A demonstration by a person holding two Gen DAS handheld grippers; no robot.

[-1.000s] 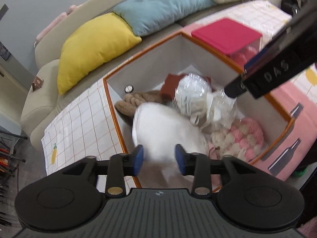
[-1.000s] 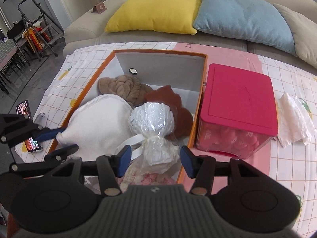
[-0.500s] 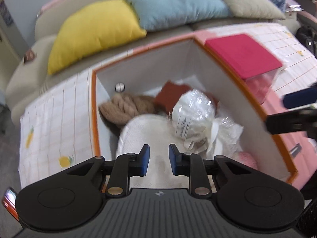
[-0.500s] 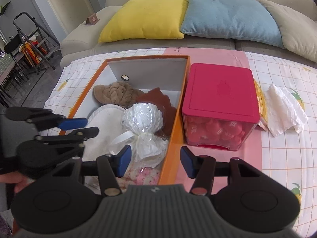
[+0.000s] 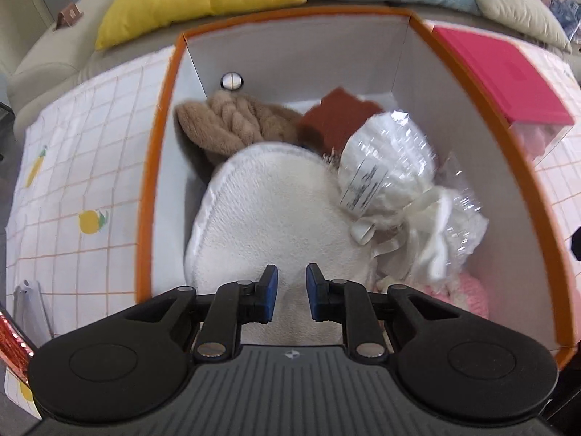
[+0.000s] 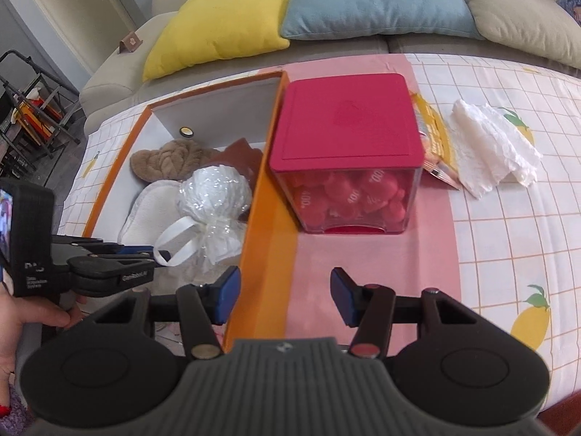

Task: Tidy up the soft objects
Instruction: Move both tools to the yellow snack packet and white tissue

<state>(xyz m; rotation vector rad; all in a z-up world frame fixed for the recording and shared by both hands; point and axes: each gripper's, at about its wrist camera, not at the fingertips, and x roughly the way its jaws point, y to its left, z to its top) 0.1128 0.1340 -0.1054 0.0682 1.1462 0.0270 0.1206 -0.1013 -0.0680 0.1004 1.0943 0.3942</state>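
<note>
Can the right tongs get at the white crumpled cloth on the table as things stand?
Probably yes: the right tongs are open and empty, and the white cloth lies uncovered right of the red-lidded box.

Each tool is matte black plastic: a ribbed grey-black centre plate with a small round emblem, flanked by two rounded housings with circular dimples. The left tool and right tool carry blue-padded fingers on black linkages with silver pivot screws. White lettering marks the left tool's side.
</note>
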